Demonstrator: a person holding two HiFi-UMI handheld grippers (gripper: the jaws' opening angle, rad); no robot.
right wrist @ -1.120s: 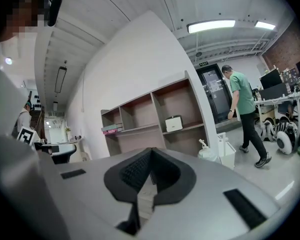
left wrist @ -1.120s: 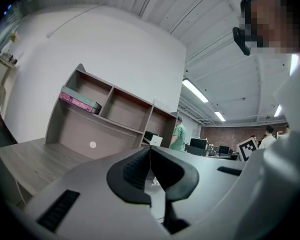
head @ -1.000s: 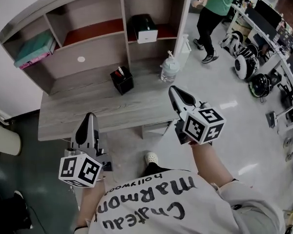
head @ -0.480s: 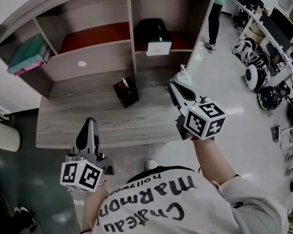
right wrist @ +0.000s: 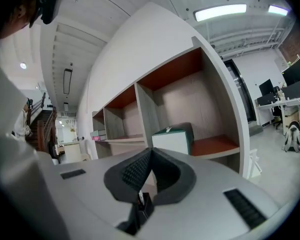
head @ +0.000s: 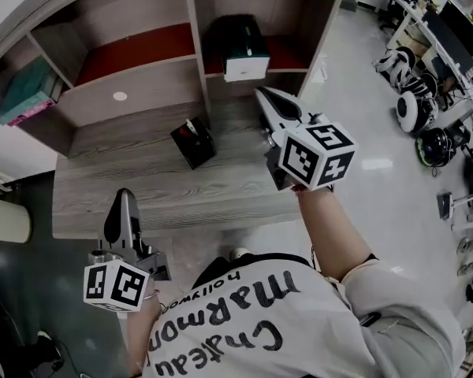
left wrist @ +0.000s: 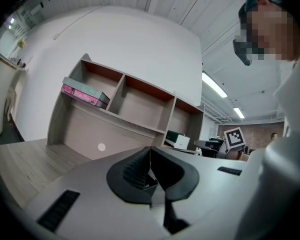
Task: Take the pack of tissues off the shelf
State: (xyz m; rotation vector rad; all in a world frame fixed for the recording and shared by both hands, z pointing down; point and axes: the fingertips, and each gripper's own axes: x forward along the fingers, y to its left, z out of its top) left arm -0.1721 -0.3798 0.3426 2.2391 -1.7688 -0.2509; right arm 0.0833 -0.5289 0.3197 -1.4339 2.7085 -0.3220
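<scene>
The pack of tissues (head: pixel 236 47), a dark green box with a white front, sits in the right compartment of the wooden shelf (head: pixel 193 34) on the desk. It also shows in the right gripper view (right wrist: pixel 174 139), straight ahead beyond the jaws, and in the left gripper view (left wrist: pixel 177 140), far off. My right gripper (head: pixel 270 101) is shut and empty. It hangs over the desk just below and right of the pack, not touching it. My left gripper (head: pixel 123 208) is shut and empty at the desk's near edge, far from the shelf.
A black pen holder (head: pixel 193 140) stands on the desk (head: pixel 126 179) left of the right gripper. Teal and pink books (head: pixel 24 93) lie in the shelf's left compartment. Helmets and gear (head: pixel 414 109) lie on the floor to the right. A white cylinder (head: pixel 0 219) stands at the left.
The right gripper has risen and moved forward toward the shelf's right compartment, now covering the water bottle seen earlier. The left gripper has stayed low by the desk edge.
</scene>
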